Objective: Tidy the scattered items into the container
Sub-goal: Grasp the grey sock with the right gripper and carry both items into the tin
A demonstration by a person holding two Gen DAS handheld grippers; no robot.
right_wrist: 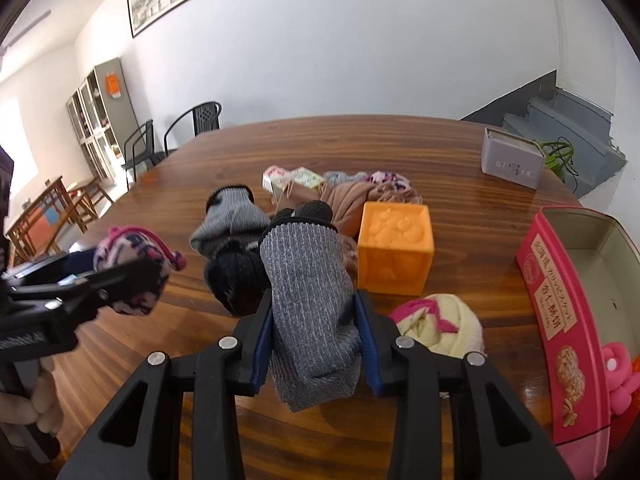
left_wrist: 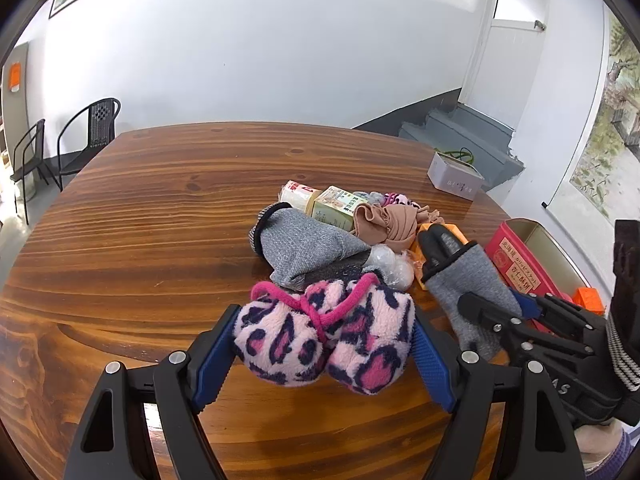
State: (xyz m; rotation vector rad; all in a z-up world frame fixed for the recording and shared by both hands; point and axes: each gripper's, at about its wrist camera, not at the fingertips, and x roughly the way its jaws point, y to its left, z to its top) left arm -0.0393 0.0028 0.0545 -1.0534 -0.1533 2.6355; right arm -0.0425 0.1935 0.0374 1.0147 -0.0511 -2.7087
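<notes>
Pink spotted socks [left_wrist: 324, 340] sit pinched in the left gripper [left_wrist: 324, 350]; the right gripper [right_wrist: 314, 340] squeezes a grey sock [right_wrist: 310, 300]. Both seem soft, light and not fragile; holding mid-bundle should keep them until the red box [right_wrist: 560, 320].

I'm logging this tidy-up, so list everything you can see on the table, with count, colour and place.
pink leopard socks: one bundle, pink and navy, in left gripper
grey sock: one, grey with black cuff, in right gripper
second grey sock: one, grey, table middle
orange cube: one, beside the pile
cream sock roll: one, cream and pink, near tin
red tin: one, open, right edge
grey box: one, far right
tan cloth: one, pile
table: one, brown wood
left gripper: shut
right gripper: shut
</notes>
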